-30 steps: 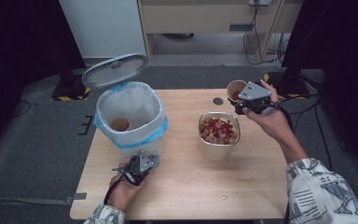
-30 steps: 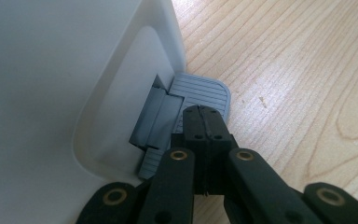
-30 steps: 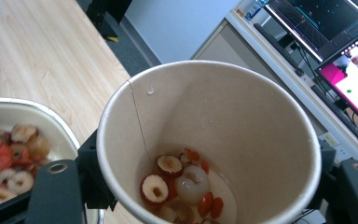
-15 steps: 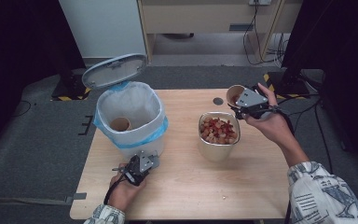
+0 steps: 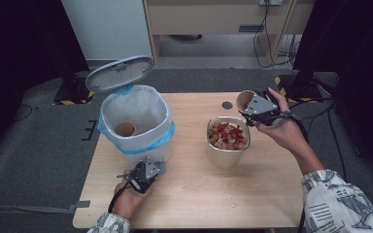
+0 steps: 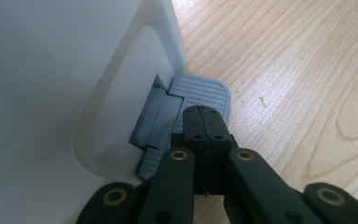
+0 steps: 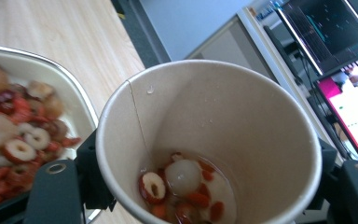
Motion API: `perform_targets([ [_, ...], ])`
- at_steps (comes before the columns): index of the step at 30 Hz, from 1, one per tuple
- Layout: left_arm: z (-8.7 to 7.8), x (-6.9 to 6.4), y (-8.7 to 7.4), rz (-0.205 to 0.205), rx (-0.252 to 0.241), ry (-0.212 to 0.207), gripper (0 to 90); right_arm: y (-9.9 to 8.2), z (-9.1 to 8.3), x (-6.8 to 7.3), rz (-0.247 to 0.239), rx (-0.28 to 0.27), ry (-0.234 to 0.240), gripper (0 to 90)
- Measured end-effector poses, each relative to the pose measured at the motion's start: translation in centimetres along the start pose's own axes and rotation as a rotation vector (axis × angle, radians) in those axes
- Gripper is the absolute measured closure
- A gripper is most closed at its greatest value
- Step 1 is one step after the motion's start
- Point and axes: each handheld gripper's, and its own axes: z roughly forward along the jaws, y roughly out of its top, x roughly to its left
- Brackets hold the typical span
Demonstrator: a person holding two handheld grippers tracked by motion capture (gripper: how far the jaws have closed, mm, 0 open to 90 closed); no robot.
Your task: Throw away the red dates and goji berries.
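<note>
- The paper cup [image 7: 209, 140] is sitting between the jaws of the right gripper [image 5: 258, 109], which are closing on its sides, and it is being held above the table's [image 5: 272, 194] far right part, just beyond the metal container [image 5: 227, 141]; at its bottom some fruit pieces and a little liquid are lying.
- Nearest the person, the left gripper [image 6: 204, 135] is pressing its jaws, which are closed together on nothing, down on the grey pedal [image 6: 200, 91] at the foot of the white bin [image 5: 137, 124].
- The bin's lid [image 5: 120, 74] is standing open, and another cup [image 5: 125, 129] is lying inside the blue-edged liner [image 5: 167, 133].
- Farther on, the container is holding red and pale fruit slices.
- Judging from this, the held cup is tilting, so the leftovers could be spilling onto the wood if it leans more before reaching the container.
- If the left gripper slips off the pedal, the lid would probably drop shut.
- A tight squeeze could be crumpling the paper wall.
- The right gripper's jaw tips are hiding behind the cup, and the small dark disc [image 5: 227, 105] on the far table is too small to identify.
</note>
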Motion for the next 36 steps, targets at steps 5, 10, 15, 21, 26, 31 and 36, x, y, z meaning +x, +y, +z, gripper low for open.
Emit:
perform_targets([
  [5, 0.0, 0.0, 0.0, -0.003, 0.0, -0.001, 90.0, 0.1, 0.0, 0.0, -0.013, 0.014, -0.015, 26.8],
  [10, 0.0, 0.0, 0.0, 0.0, 0.0, 0.0, 90.0, 0.6, -0.4, 0.2, -0.048, 0.029, -0.035, 26.8],
  [15, 0.0, 0.0, 0.0, 0.0, 0.0, 0.0, 90.0, 0.6, -0.4, 0.1, -0.051, 0.034, -0.036, 26.7],
  [21, 0.0, 0.0, 0.0, -0.002, -0.001, -0.001, 90.0, 0.8, -0.4, 0.3, -0.076, 0.045, -0.037, 26.7],
  [26, 0.0, 0.0, 0.0, -0.002, -0.001, -0.001, 90.0, 1.1, -0.5, 0.2, -0.099, 0.044, -0.046, 26.8],
  [31, 0.0, 0.0, 0.0, -0.004, -0.002, -0.002, 90.0, 1.4, -0.7, 0.0, -0.128, 0.05, -0.065, 26.8],
  [36, 0.0, 0.0, 0.0, 0.002, -0.001, 0.0, 90.0, 2.0, -1.1, -0.5, -0.16, 0.051, -0.084, 26.9],
])
